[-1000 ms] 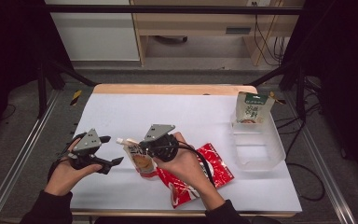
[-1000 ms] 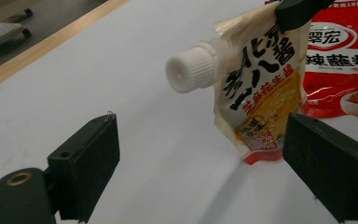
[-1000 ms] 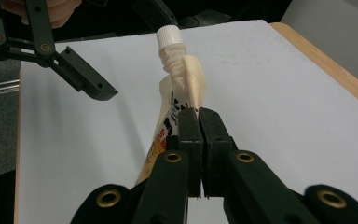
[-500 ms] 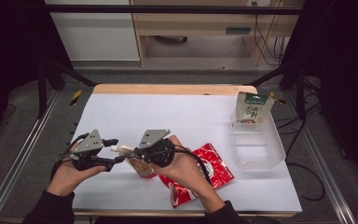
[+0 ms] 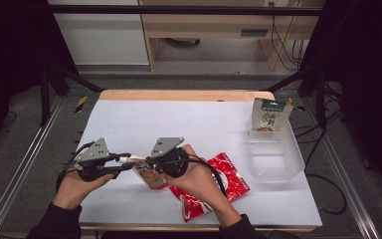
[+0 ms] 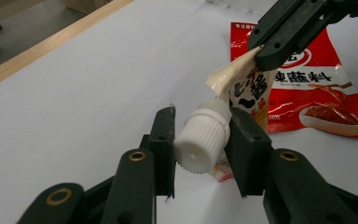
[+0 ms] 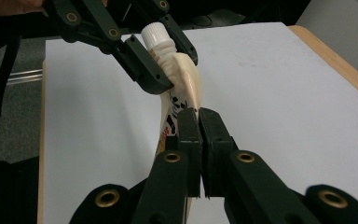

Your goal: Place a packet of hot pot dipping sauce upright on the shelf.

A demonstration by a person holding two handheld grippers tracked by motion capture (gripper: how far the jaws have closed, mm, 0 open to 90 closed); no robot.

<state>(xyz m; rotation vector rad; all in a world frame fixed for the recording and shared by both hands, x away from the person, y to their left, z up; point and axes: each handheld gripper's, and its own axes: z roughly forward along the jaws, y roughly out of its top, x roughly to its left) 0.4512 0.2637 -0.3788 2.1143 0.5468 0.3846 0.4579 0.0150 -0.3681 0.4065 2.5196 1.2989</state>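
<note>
A cream spouted pouch (image 5: 150,177) with dark print hangs just above the white table between both grippers. My right gripper (image 7: 199,114) is shut on the pouch's (image 7: 184,79) flat upper edge. My left gripper (image 6: 203,120) has just been closing its jaws, and the ribbed white cap (image 6: 200,144) sits between them with both pads against its sides. In the high view the left gripper (image 5: 127,161) points right at the cap (image 5: 124,159). The right gripper (image 5: 148,167) meets it from the other side.
A red sauce packet (image 5: 225,180) lies flat under my right forearm. At the right stands a clear plastic bin (image 5: 298,160) with a green-topped pouch (image 5: 268,114) leaning in its far end. The table's wooden edge (image 5: 179,94) runs along the far side.
The left gripper's jaws have narrowed from wide open onto the pouch's white cap. Both hands and the pouch stay where they were.
</note>
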